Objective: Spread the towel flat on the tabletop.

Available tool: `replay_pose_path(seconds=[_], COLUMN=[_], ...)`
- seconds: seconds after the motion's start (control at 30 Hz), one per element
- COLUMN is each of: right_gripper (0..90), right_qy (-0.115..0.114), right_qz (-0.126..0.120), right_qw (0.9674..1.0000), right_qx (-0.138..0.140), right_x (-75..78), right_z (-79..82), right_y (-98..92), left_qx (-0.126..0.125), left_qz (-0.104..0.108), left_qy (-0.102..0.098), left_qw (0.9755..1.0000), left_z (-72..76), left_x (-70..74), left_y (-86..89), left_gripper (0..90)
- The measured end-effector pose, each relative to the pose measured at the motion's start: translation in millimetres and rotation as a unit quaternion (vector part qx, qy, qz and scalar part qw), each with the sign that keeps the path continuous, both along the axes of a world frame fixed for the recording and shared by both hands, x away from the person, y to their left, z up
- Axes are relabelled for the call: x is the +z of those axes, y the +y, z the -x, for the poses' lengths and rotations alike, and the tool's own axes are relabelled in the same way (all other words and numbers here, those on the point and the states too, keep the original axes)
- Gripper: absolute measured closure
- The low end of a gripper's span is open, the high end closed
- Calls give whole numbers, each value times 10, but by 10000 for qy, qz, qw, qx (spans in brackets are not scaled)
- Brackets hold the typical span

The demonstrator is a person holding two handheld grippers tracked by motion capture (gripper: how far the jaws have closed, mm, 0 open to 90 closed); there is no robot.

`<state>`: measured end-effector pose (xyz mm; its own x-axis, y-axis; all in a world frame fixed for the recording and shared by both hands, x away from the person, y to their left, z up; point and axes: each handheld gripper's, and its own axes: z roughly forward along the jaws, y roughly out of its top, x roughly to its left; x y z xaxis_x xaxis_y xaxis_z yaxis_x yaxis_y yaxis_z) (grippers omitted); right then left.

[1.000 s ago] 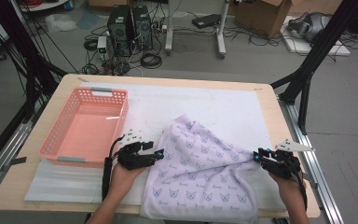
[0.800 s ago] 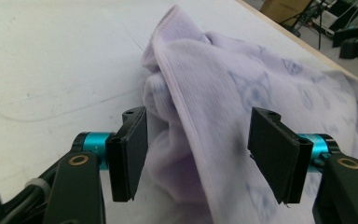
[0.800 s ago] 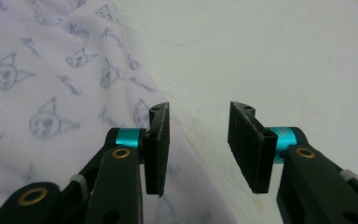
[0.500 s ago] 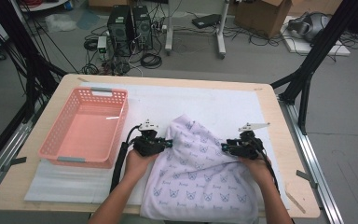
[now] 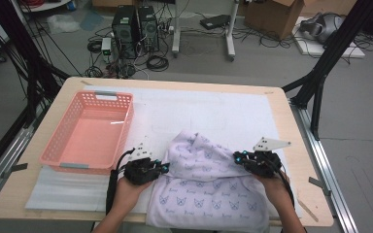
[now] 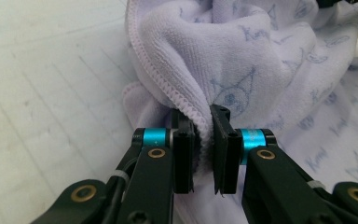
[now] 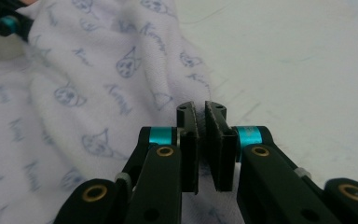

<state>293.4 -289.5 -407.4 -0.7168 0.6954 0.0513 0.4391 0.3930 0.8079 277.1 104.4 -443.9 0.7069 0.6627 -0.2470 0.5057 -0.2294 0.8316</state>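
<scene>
A lilac towel point(image 5: 209, 187) printed with cat faces lies bunched on the near half of the table. My left gripper point(image 5: 164, 167) is at the towel's left side and has just been closing. In the left gripper view it point(image 6: 203, 116) is shut on a hemmed fold of the towel point(image 6: 223, 56). My right gripper point(image 5: 236, 158) is at the towel's right side and has also just been closing. The right gripper view shows it point(image 7: 200, 109) pinching a thin fold of the towel point(image 7: 98, 93). The cloth humps up between the two grippers.
A pink plastic basket point(image 5: 58, 141) stands empty at the left of the table. A white mat point(image 5: 213, 111) covers the tabletop under the towel. The wooden table edge point(image 5: 311, 194) runs close behind my right hand. Cables and computer cases lie on the floor beyond.
My right gripper has moved left from near the table's right edge, and the towel has bunched up. My left gripper shifted a little right and away, then came back toward me.
</scene>
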Motion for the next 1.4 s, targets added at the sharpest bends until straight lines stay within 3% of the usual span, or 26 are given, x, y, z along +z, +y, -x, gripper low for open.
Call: replay_pose_path(seconds=[0.1, 0.23, 0.37, 0.53, 0.63, 0.73, 0.77, 0.8, 0.83, 0.9, 0.93, 1.03, 1.1, 1.13, 1.27, 1.4], right_gripper=[842, 842, 842, 841, 840, 835, 819, 819, 796, 725, 674, 630, 650, 667, 728, 786], right_qy=[64, 65, 49, 10, 42, 64, 90, 90, 131, 192, 240, 250, 182, 131, 120, 488], right_qz=[76, 250, 347, 402, 433, 427, 397, 397, 357, 255, 197, -108, -349, -383, -74, 320], right_qw=[9996, 9982, 9972, 9963, 9956, 9954, 9956, 9956, 9958, 9958, 9960, 9972, 9980, 9985, 9998, 9981], right_qx=[250, 534, 655, 759, 829, 853, 840, 840, 836, 861, 840, 690, 504, 375, -140, -189], right_x=[-68, -184, -212, -224, -228, -235, -238, -238, -239, -232, -221, -147, -87, -59, 1, -87], right_z=[118, 227, 243, 250, 254, 246, 239, 239, 236, 214, 199, 131, 41, -16, -305, -595], right_y=[66, 182, 247, 269, 296, 304, 300, 300, 295, 276, 261, 177, 100, 71, 42, 142], left_qx=[-21, 104, 220, 211, 179, 196, 120, -31, -173, -248, -236, -245, -310, -329, -395, -383], left_qz=[-70, 88, 284, 244, 8, -11, -75, -224, -368, -507, -502, -463, -540, -471, -446, -291], left_qy=[18, -90, -184, -192, -105, 130, 268, 379, 398, 213, 127, -5, -89, -167, -293, -419], left_qw=[10000, 9999, 9992, 9993, 9998, 9997, 9995, 9990, 9984, 9982, 9984, 9986, 9980, 9982, 9978, 9980], left_z=[62, 29, -144, -459, -644, -780, -804, -814, -805, -747, -719, -644, -590, -554, -443, -380], left_x=[5, 95, 264, 435, 404, 264, 208, 157, 117, 91, 101, 121, 140, 146, 141, 124], left_y=[36, 55, 34, -125, -286, -412, -453, -487, -533, -580, -578, -520, -497, -484, -442, -414], left_gripper=[767, 529, 411, 392, 394, 404, 510, 510, 608, 747, 775, 796, 797, 797, 796, 794])
